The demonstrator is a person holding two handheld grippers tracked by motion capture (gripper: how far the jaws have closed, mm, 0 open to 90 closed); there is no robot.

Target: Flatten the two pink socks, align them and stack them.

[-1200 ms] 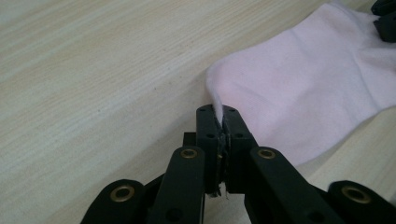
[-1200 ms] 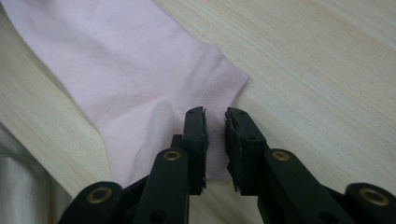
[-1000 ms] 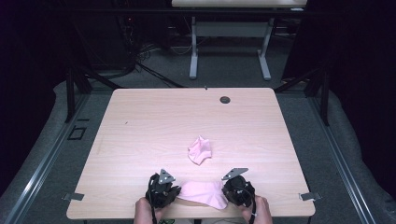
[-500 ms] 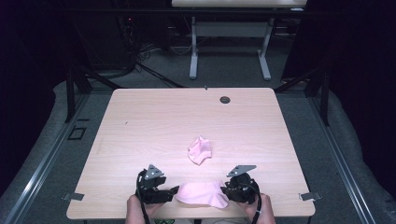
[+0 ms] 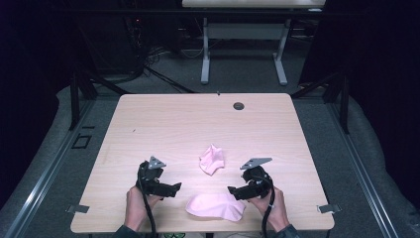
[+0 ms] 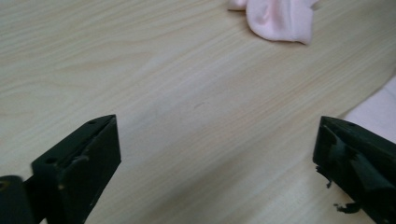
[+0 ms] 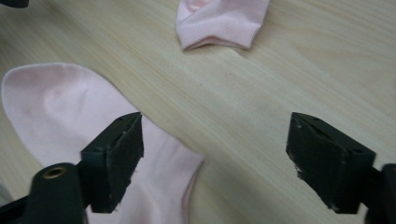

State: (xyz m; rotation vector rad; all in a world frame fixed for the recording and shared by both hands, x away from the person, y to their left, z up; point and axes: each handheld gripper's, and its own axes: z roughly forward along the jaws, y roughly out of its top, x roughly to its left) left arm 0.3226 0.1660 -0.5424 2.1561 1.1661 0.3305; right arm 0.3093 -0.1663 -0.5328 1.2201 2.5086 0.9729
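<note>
Flat pink sock [image 5: 216, 207] cut off at the right edge of the left gripper view, a pale strip only. Lies on the counter [image 5: 163, 124] between left hand-held gripper [image 5: 173, 188] and right hand-held gripper [image 5: 234, 192], nearer the right one, partly under its jaw. Crumpled pink sock [image 5: 212, 159] just beyond both. Both released, just been opening, nothing gripped between.
</note>
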